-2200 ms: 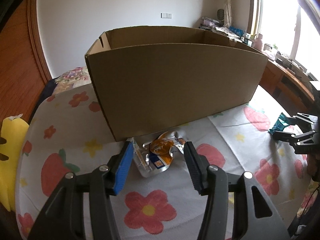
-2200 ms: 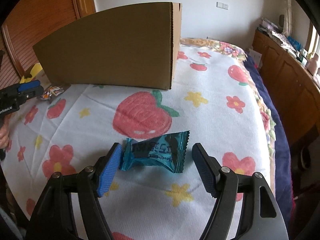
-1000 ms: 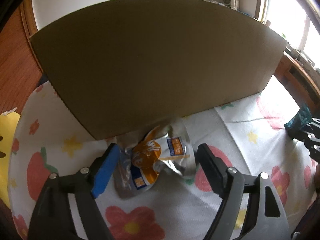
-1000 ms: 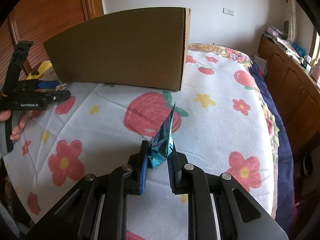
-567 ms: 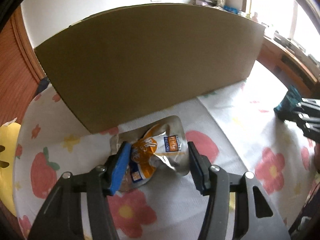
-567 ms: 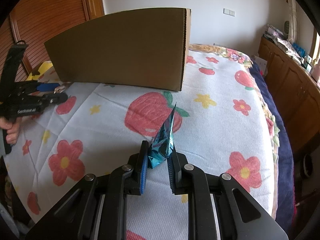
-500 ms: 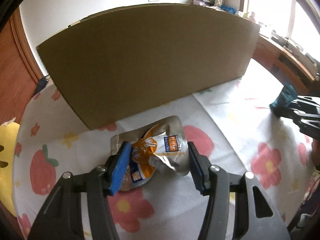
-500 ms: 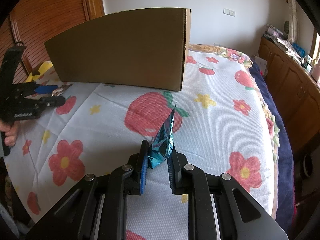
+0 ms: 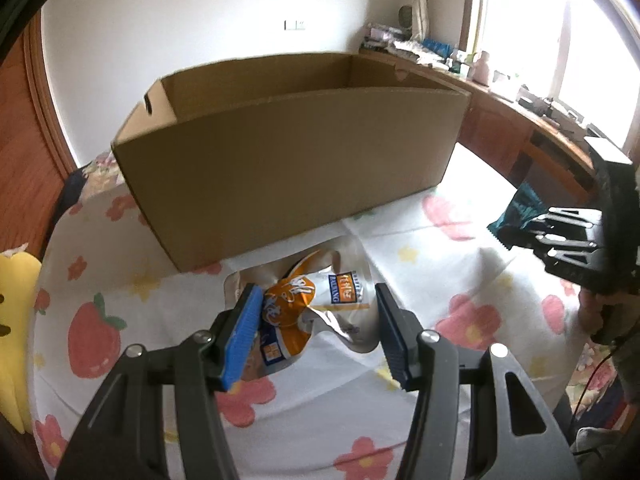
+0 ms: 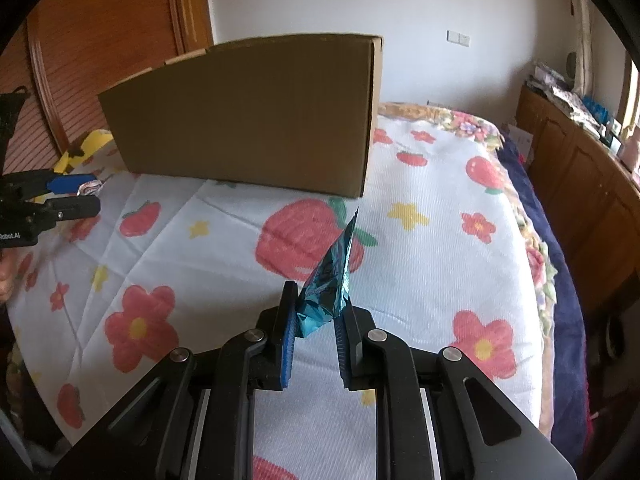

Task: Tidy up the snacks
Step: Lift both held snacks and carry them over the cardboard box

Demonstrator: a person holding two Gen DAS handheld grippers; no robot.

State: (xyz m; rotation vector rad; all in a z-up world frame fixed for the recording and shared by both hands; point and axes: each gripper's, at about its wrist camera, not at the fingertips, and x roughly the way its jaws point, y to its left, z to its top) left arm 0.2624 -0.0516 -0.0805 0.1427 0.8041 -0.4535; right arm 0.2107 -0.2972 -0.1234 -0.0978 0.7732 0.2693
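Snacks are both in hand, but neither is stowed yet. Largest item first: the bed [image 10: 420, 184], covered by a white quilt printed with strawberries and flowers, carries everything; no desk is involved. On it stands the open cardboard box [image 9: 288, 152], the evident destination. What shows of its interior from the left wrist view, only the upper walls, holds no snack; the floor of the box is hidden, so its contents cannot be confirmed. Next, the left claw [image 9: 316, 332] grips the silver and orange snack pouch [image 9: 304, 308] across its crumpled middle; its jaws have just been closing, with the pouch between them, and the blue pad is pressed into the foil. The pouch sits in front of the near wall of the box, below its rim; whether it has fully cleared the quilt cannot be told. Smaller, the right claw [image 10: 316, 334] is clamped tight on the teal candy wrapper [image 10: 330, 280], which stands up edgewise from the jaws, held clear of the quilt and well short of the box. Judgement: pick-up is complete for both items. Outstanding: carry each over the rim and release inside. No further loose snacks are visible on the quilt.
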